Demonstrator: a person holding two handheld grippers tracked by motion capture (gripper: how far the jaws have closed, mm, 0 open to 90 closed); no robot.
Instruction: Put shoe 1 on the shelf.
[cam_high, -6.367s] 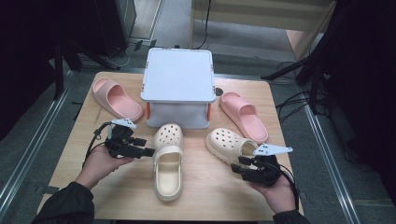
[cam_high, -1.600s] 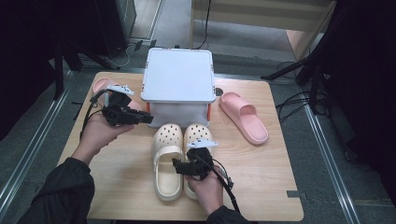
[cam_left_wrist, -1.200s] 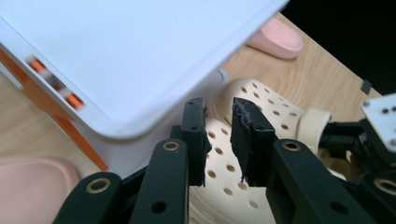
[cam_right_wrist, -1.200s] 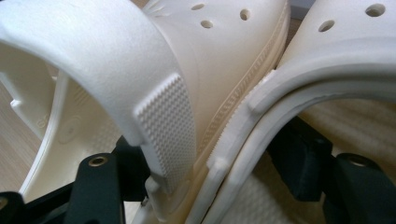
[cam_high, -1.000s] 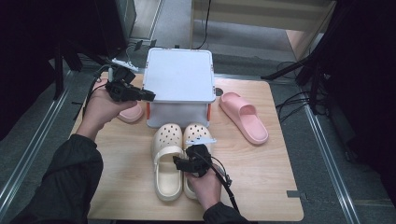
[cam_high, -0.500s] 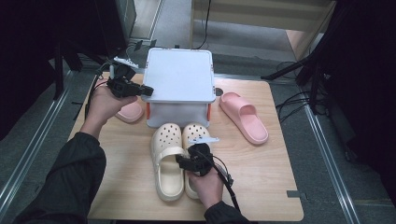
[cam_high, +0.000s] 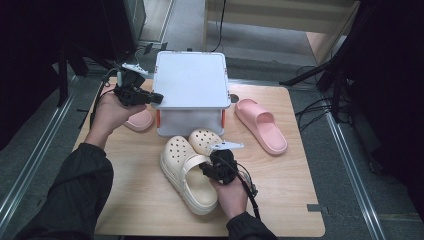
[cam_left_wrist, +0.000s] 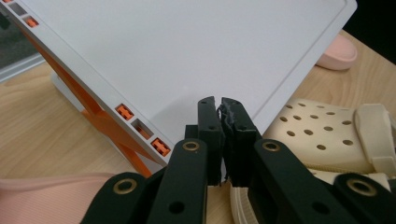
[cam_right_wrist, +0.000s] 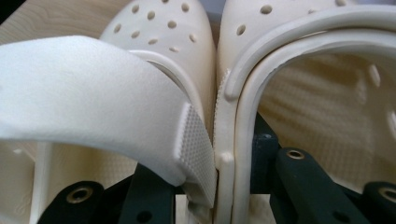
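We judged the cream perforated foam clogs (cam_high: 187, 172), paired before the white lidded plastic box (cam_high: 190, 90), light and springy. Right gripper (cam_right_wrist: 215, 186) apparently pinched both inner walls; left gripper (cam_left_wrist: 222, 121) clenched empty at the box's lid edge.

A box (cam_high: 190, 85) sits at the table's (cam_high: 280, 200) back middle, one slipper (cam_high: 139, 120) to its left, another (cam_high: 261, 124) right, two clogs (cam_high: 187, 172) side by side in front.

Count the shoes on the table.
4: two cream clogs side by side in front of the box, one pink slide at its right, another at its left, half hidden.
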